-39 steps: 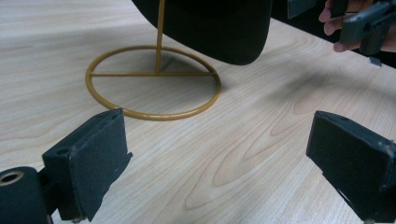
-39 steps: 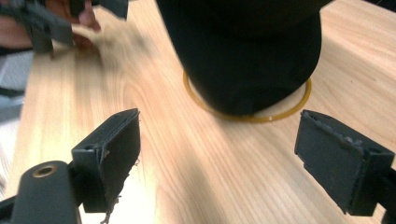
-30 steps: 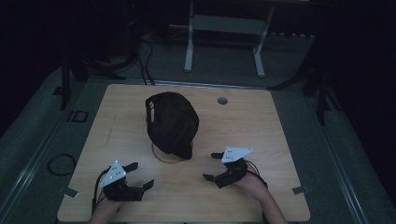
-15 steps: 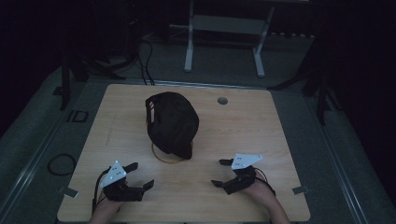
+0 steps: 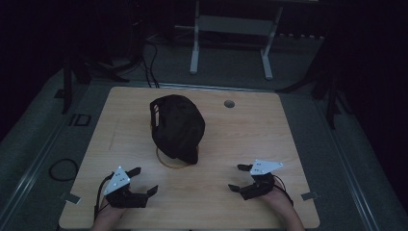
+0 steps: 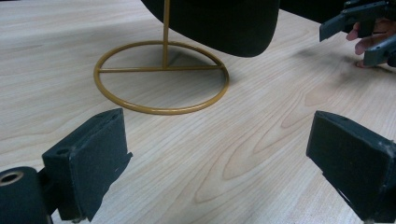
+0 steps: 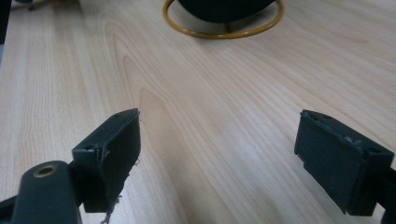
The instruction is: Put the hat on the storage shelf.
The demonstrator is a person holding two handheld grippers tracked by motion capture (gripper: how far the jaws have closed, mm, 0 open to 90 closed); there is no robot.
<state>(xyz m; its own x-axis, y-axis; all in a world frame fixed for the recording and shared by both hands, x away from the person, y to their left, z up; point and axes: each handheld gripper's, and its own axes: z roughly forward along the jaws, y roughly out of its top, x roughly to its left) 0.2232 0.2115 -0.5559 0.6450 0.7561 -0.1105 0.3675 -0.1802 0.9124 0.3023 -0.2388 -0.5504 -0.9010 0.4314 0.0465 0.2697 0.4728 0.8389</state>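
A black cap hangs on a gold wire stand whose round base ring rests on the wooden table. In the left gripper view the ring lies just ahead, with the cap's brim above it. My left gripper sits open near the table's front left, with nothing between its jaws. My right gripper rests open at the front right, pointing left toward the stand. In its own view the ring lies far ahead. The right gripper and a hand appear in the left gripper view.
A round cable hole sits in the table's far side. Behind the table stands a white metal frame, and cables trail on the grey floor. Bare wood lies between the two grippers.
My right gripper has moved back toward the front edge and slightly right. The left gripper, cap and stand have stayed put.
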